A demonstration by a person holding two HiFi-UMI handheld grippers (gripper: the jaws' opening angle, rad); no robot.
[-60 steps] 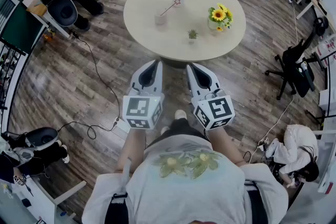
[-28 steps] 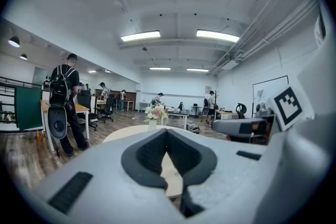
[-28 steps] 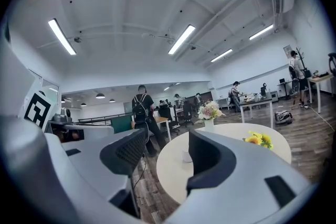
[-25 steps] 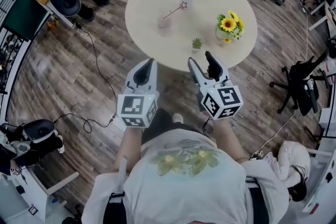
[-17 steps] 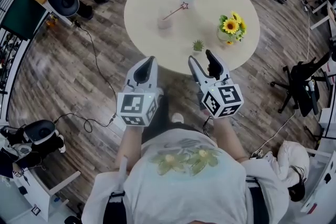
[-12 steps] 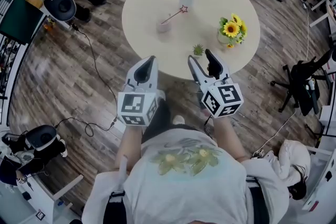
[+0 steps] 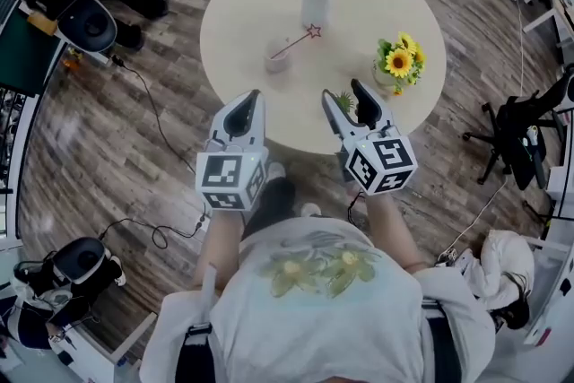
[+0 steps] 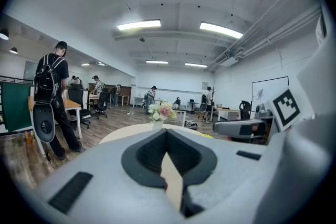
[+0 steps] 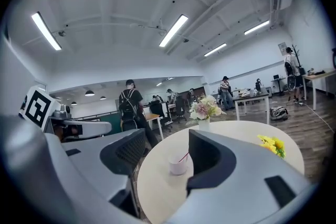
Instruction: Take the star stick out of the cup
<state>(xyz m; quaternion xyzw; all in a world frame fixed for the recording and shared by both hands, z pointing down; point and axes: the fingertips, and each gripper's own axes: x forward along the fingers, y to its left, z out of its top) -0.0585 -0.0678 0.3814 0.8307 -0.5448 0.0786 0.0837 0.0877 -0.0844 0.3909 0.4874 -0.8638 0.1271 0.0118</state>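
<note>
Left claw [image 8: 167, 132] closed, right claw [image 9: 165, 138] wide apart, both empty, star stick [image 7: 296, 42] tip seen only overhead

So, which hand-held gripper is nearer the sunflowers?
Right. The right hand-held gripper is at the table edge just short of the sunflowers; the left hand-held gripper is much farther off, in front of the cup.

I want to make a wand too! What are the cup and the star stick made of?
The cup looks like pale pinkish plastic or ceramic, opaque and matte; it is too small to tell which. The star stick looks like a thin pink-red rod, maybe plastic or wood, with a small star at its tip.
</note>
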